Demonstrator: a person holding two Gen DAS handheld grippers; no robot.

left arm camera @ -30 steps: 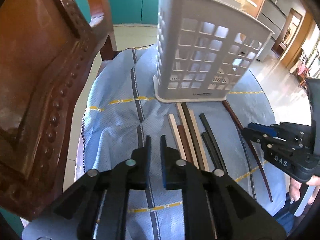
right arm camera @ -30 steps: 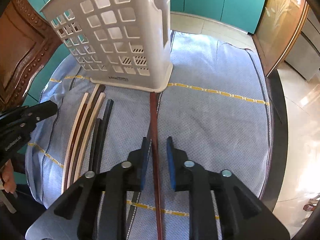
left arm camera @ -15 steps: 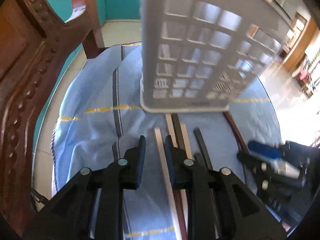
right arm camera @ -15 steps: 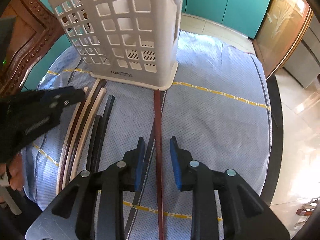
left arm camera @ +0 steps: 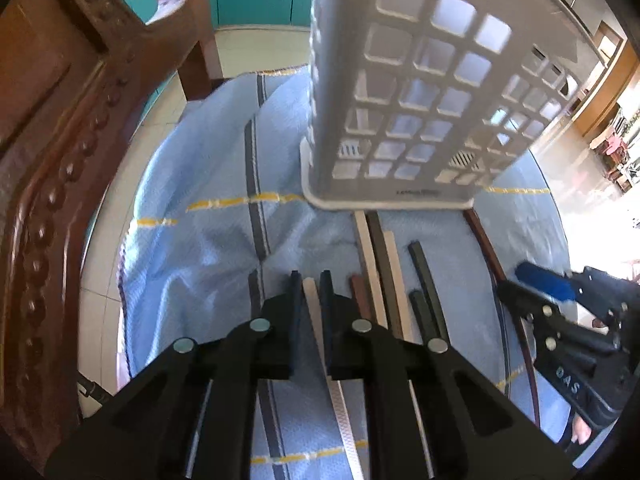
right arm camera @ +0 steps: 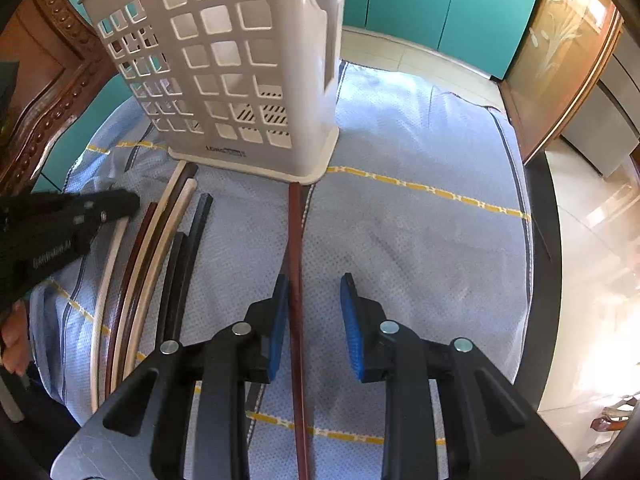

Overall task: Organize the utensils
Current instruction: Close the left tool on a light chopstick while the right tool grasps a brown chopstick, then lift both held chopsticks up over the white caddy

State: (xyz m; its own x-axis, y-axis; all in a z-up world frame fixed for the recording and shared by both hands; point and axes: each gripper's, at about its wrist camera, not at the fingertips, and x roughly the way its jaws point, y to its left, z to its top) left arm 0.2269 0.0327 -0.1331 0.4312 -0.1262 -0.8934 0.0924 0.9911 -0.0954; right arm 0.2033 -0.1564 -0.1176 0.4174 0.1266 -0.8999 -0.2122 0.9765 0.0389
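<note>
A blue cloth (right arm camera: pixel 420 240) covers the round table, teal cabinets (right arm camera: pixel 420 4) behind the white basket (right arm camera: pixel 248 80). Chopsticks lie just before the basket. The left gripper (left arm camera: pixel 310 286) pinches a pale chopstick (left arm camera: pixel 316 320); the right gripper (right arm camera: pixel 312 284) straddles a reddish chopstick (right arm camera: pixel 296 248), jaws narrowly apart.

basket (left arm camera: pixel 420 92) top — cut off | reddish chopstick (right arm camera: pixel 298 320) far end — hidden under basket
</note>
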